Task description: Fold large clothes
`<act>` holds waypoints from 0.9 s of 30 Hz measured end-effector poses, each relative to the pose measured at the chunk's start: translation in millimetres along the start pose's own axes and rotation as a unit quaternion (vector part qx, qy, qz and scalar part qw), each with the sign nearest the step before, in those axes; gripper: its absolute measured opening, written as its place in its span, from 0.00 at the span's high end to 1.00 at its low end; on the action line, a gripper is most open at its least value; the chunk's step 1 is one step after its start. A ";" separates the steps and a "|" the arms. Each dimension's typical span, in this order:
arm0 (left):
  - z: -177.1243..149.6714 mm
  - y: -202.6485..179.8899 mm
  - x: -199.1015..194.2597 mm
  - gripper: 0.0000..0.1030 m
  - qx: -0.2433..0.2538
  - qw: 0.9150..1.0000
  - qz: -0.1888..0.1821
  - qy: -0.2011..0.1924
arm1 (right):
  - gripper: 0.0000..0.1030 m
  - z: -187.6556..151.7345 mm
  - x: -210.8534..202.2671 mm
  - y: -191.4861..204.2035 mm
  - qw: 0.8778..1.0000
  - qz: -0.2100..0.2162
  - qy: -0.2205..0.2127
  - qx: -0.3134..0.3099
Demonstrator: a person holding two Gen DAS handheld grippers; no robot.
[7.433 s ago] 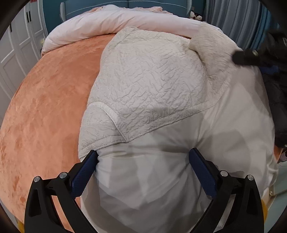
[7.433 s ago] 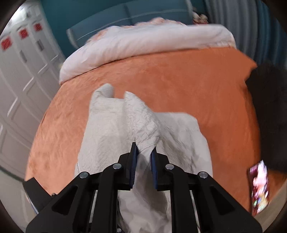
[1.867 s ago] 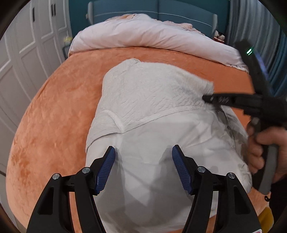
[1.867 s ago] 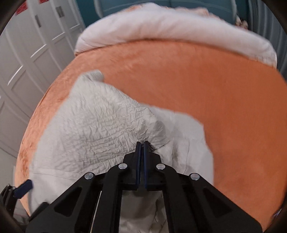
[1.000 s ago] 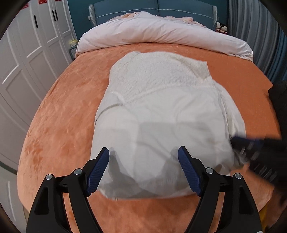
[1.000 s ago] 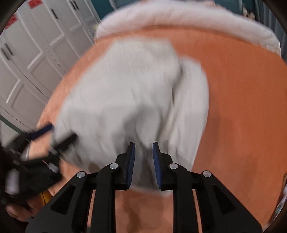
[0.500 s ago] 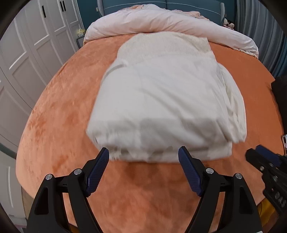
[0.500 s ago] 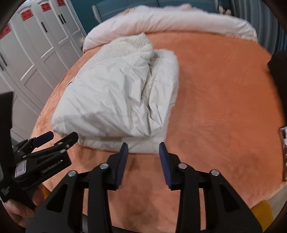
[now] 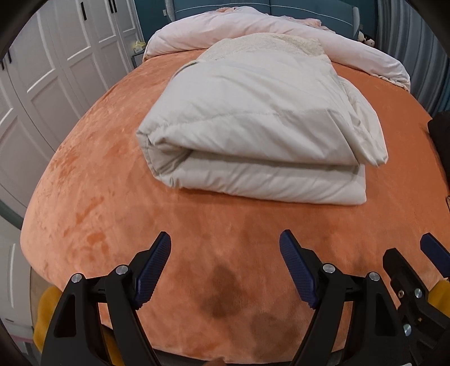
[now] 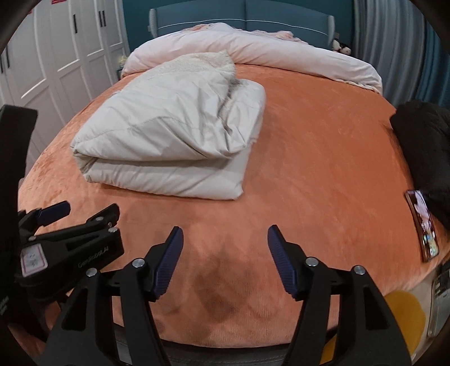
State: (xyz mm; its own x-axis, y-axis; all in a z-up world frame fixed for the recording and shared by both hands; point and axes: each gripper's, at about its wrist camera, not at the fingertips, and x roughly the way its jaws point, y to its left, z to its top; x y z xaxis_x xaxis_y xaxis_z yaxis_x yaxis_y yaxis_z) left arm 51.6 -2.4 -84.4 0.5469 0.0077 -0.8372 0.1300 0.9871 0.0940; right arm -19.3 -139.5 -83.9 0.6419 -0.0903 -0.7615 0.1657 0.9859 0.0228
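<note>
Lying folded into a thick rectangular bundle, the large cream-white padded garment (image 9: 261,118) with a fleecy lining showing at its far end rests on the orange plush bedspread (image 9: 107,202), left of the bed's middle and well back from the near edge. Its rounded fold faces the near edge, two layers stacked, while loose creased cloth hangs over the bundle's right side (image 10: 236,124). Beyond it, along the head edge of the bed, a pale pink duvet (image 10: 281,53) lies rolled up against a teal headboard (image 10: 253,14).

Both claws are clear of the garment, over the bare bedspread near the bed's near edge. The left gripper (image 9: 225,264) stands wide open with nothing between its blue-padded fingers (image 9: 153,270). The right gripper (image 10: 225,259) has just been opening its jaws; they are parted and empty, apart from the cloth.

At the bed's right edge lies a black garment (image 10: 422,146), with a smartphone (image 10: 423,225) with a lit screen just beside it. White panelled wardrobe doors (image 9: 56,70) stand to the left of the bed.
</note>
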 end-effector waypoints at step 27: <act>-25.4 -3.4 -6.8 0.26 0.002 0.999 0.015 -0.047 | 0.40 -22.0 6.3 0.2 0.999 -0.032 0.004 0.009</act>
State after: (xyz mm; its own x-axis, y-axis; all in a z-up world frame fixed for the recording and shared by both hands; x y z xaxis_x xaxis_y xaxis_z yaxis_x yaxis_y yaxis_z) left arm 26.5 -1.8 -92.7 0.6264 0.0228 -0.7792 0.1143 0.9861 0.1207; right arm -31.7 -136.8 -103.0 0.6244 -0.1513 -0.7663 0.2187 0.9757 -0.0144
